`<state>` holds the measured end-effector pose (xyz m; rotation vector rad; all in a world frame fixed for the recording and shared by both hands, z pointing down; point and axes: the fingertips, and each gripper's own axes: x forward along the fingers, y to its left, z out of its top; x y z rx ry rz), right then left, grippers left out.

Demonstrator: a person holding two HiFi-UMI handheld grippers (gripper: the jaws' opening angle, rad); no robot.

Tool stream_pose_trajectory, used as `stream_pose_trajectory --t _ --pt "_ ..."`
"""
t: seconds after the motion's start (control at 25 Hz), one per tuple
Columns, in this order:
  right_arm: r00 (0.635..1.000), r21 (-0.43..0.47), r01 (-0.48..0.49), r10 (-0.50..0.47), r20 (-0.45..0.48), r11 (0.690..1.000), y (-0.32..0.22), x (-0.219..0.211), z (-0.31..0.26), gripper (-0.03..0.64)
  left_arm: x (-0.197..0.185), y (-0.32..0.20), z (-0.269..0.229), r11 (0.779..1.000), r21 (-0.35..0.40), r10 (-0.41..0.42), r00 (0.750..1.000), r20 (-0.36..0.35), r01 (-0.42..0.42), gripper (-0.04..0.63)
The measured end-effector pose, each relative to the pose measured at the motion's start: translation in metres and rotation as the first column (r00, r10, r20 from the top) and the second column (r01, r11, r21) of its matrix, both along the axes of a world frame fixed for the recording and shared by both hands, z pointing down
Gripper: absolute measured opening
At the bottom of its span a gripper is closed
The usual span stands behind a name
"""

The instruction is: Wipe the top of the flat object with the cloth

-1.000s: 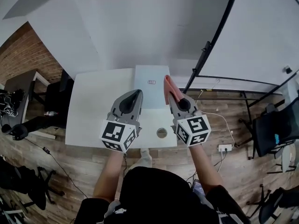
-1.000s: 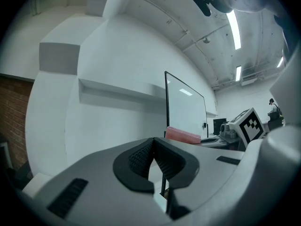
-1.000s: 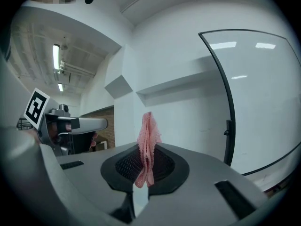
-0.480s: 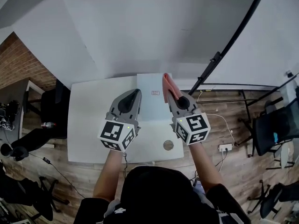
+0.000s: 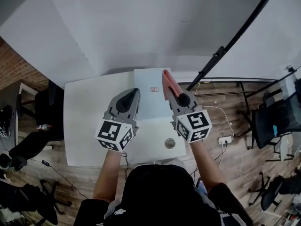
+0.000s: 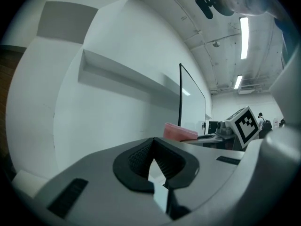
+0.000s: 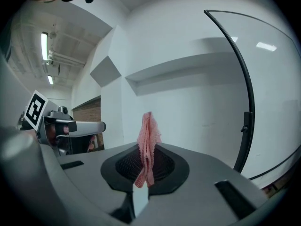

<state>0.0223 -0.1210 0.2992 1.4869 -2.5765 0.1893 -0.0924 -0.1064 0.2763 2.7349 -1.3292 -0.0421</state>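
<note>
A pale grey-blue flat slab [image 5: 149,102] with a small label lies on the white table [image 5: 84,121], reaching to its far edge by the wall. My right gripper [image 5: 169,94] is shut on a pink cloth [image 5: 167,84], which sticks up and forward over the slab's right edge. In the right gripper view the cloth [image 7: 148,138] stands folded between the dark pads [image 7: 162,166]. My left gripper [image 5: 133,97] is shut with nothing in it, its tip over the slab's left edge. In the left gripper view its jaws [image 6: 153,158] meet, and the cloth [image 6: 179,131] shows to the right.
A small round metal thing [image 5: 170,143] sits on the table near its front edge, just left of my right gripper's cube. A black curved pole [image 5: 221,51] rises at the right. Office chairs [image 5: 275,126] and a power strip [image 5: 225,140] are on the wooden floor.
Both grippers have moved further over the table toward the wall, and the cloth now reaches the slab's far right corner. The jaws stay as they were.
</note>
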Motion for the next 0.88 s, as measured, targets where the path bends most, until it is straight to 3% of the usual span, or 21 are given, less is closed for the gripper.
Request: stream_pose_trajectory --t 0.32,0.56,0.88 --pt "1.000 -0.077 0.014 -0.014 0.002 0.997 -0.019 0.014 0.042 0.044 0.014 -0.015 0.046 0.997 -0.077 0.011 0.999 0.041 -0.008 0.011" --pt "1.000 -0.140 0.027 -0.029 -0.011 0.990 -0.035 0.023 0.072 0.044 0.044 -0.019 0.083 0.981 -0.135 0.157 0.982 0.105 -0.142 0.011" --pt "0.997 -0.218 0.055 -0.067 -0.045 0.974 -0.053 0.027 0.111 0.044 0.050 -0.026 0.170 0.953 -0.268 0.194 0.962 0.195 -0.138 0.013"
